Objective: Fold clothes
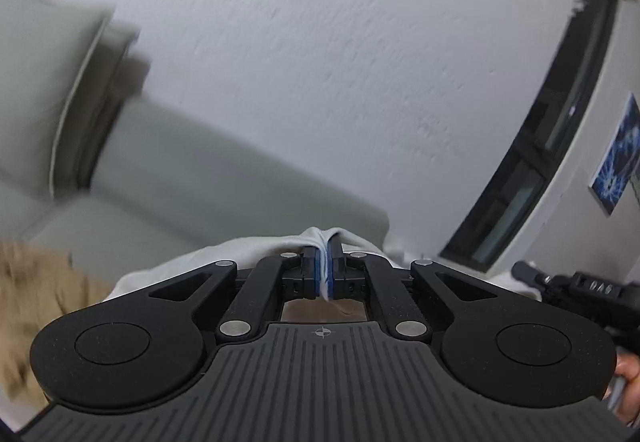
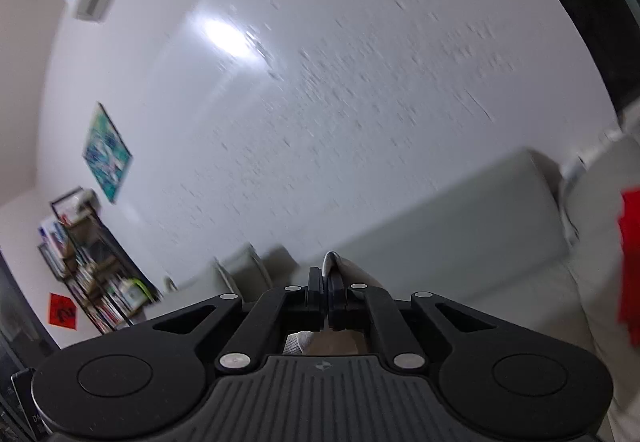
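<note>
Both grippers are raised and point at a white wall. My left gripper (image 1: 323, 256) is shut on a fold of a white garment (image 1: 224, 252) that drapes over and behind its fingers; the rest of the cloth hangs below, out of sight. My right gripper (image 2: 325, 284) is shut on a bunched edge of the same white garment (image 2: 331, 262), which sticks up between its pads and shows again below them. The right gripper's body (image 1: 580, 290) shows at the right edge of the left wrist view.
A grey-green sofa (image 1: 168, 177) runs behind both grippers and also shows in the right wrist view (image 2: 472, 226). A tan fuzzy item (image 1: 36, 302) lies left. A red cloth (image 2: 630, 266) hangs right. A bookshelf (image 2: 96, 266), wall pictures (image 2: 106, 151) and a dark window (image 1: 532, 169) are in view.
</note>
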Motion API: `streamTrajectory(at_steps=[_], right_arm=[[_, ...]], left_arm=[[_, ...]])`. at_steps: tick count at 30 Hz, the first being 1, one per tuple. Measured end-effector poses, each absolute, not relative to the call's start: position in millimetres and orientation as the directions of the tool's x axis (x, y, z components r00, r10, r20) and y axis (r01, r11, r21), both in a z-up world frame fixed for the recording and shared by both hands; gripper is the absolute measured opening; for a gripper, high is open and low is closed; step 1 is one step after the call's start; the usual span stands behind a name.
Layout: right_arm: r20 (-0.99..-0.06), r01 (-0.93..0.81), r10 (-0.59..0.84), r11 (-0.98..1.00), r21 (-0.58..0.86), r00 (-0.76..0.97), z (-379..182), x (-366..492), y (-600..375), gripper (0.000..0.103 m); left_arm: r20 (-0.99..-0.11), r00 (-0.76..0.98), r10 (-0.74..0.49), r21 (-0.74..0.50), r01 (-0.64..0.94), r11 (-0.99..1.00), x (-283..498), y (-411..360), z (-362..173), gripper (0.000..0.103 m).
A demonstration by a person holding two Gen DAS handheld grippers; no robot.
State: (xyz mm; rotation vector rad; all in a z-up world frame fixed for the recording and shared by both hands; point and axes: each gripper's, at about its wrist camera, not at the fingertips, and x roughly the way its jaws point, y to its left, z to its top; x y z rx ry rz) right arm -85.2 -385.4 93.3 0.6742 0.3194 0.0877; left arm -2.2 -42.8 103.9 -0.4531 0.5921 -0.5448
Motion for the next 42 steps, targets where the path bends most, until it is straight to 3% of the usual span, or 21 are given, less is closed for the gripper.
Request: streamTrajectory(at_steps=[1,2,4,5,6,9,12,17,25,34,38,42], right_arm=[[-0.313,0.061,0.175,0.783,0.62,0.934,79,-81,-385,0.004],[-0.361,0.098,0.166,0.785,0.611,0.918,64,-76,-384,0.004],[-0.434,0.162,0.137,0.795,0.585,0.891,40,-73,-377,0.004],[-0.534,0.241,0.113,0.801,0.549,0.838,8,-67,-376,0.004],[-0.573,0.276,0.099,0.803,0.529,0.813,-7,-66,-376,0.004],[-0.706,0.38,0.05,0.815,0.438,0.706,-57,-66,-378,0.004],[-0.759,0.443,0.015,0.804,0.396,0.651,-80,-76,-390,0.004],[-0.764,0.49,-0.017,0.777,0.396,0.645,-80,-78,-407,0.004],[-0.761,0.488,-0.006,0.77,0.411,0.649,-74,-86,-419,0.004],[-0.745,0.524,-0.084,0.763,0.378,0.661,-67,-86,-437,0.004],[-0.802,0.555,-0.095,0.769,0.317,0.589,-72,-80,-446,0.004],[-0.812,0.569,-0.097,0.76,0.313,0.576,-79,-81,-448,0.004]], left_arm=[[-0.44,0.66,-0.609,-0.57,0.319,0.758,4,-42,85,0.014],[-0.55,0.577,-0.604,-0.584,0.251,0.772,19,-49,49,0.015],[-0.632,0.501,-0.592,-0.589,0.186,0.786,24,-52,18,0.017],[-0.694,0.44,-0.57,-0.581,0.124,0.804,26,-54,-7,0.018],[-0.75,0.373,-0.547,-0.567,0.064,0.821,28,-57,-31,0.019],[-0.827,0.277,-0.49,-0.501,0.033,0.865,17,-62,-65,0.026],[-0.842,0.222,-0.491,-0.495,0.04,0.868,2,-65,-77,0.034],[-0.828,0.17,-0.535,-0.545,-0.015,0.838,-9,-68,-93,0.042],[-0.719,0.276,-0.638,-0.692,-0.37,0.62,-14,-49,-114,0.043],[-0.81,0.22,-0.544,-0.58,-0.44,0.685,-2,-71,-144,0.044],[-0.849,0.145,-0.508,-0.518,-0.419,0.746,-3,-79,-152,0.044],[-0.833,0.166,-0.527,-0.543,-0.427,0.723,-9,-74,-150,0.045]])
